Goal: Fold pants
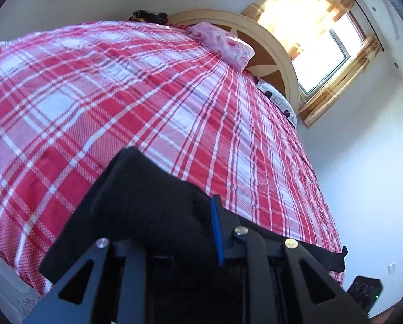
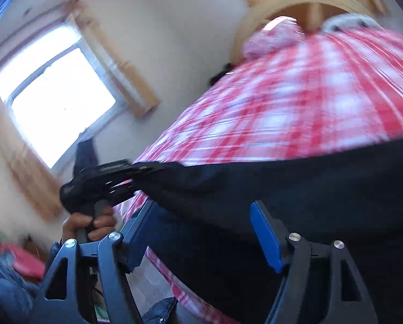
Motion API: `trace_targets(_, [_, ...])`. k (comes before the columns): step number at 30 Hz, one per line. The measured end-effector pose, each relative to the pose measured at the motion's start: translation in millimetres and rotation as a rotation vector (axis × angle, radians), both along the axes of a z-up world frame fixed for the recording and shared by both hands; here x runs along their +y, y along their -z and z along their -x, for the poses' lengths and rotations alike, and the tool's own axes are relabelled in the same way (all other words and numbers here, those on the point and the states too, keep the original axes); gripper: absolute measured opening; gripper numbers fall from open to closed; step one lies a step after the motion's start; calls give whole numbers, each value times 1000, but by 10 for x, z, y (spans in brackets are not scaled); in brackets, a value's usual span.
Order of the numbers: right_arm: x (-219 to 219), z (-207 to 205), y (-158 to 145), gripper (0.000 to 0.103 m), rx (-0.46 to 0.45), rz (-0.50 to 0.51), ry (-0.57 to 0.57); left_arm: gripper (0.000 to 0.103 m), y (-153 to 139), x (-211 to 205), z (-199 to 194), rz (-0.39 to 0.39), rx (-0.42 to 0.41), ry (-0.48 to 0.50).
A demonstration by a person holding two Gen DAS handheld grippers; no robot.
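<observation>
A: Where are the black pants (image 2: pixel 296 189)?

B: At the near edge of the bed (image 1: pixel 147 94), on the red-and-white plaid cover. Their long axis runs along that edge; the far end trails toward the bed's right corner.

A: And the left hand-held gripper (image 1: pixel 215 232)?

B: Clenched on a bunched fold of the pants, which rises over its fingers. In the right wrist view it grips the end of the cloth, a person's hand (image 2: pixel 93 224) on its handle.

A: The right hand-held gripper (image 2: pixel 204 235)?

B: Released. Its blue pads (image 2: pixel 266 237) stand apart, with dark cloth between them, unpinched. That view is blurred.
</observation>
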State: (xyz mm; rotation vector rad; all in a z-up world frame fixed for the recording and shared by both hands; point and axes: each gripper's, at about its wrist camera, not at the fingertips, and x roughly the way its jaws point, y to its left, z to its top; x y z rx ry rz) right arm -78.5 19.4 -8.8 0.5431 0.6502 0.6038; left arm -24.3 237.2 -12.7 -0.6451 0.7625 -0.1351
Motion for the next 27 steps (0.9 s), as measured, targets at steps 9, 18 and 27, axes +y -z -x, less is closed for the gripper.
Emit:
trace_targets(9, [-672, -78, 467, 72, 192, -188, 163, 22, -230, 40, 55, -7, -49, -8])
trace_targets(18, [-1088, -392, 439, 4, 183, -252, 306, 22, -150, 103, 74, -26, -20, -27])
trace_targets(27, [-742, 244, -48, 4, 10, -1, 198, 22, -29, 255, 342, -162, 34, -27])
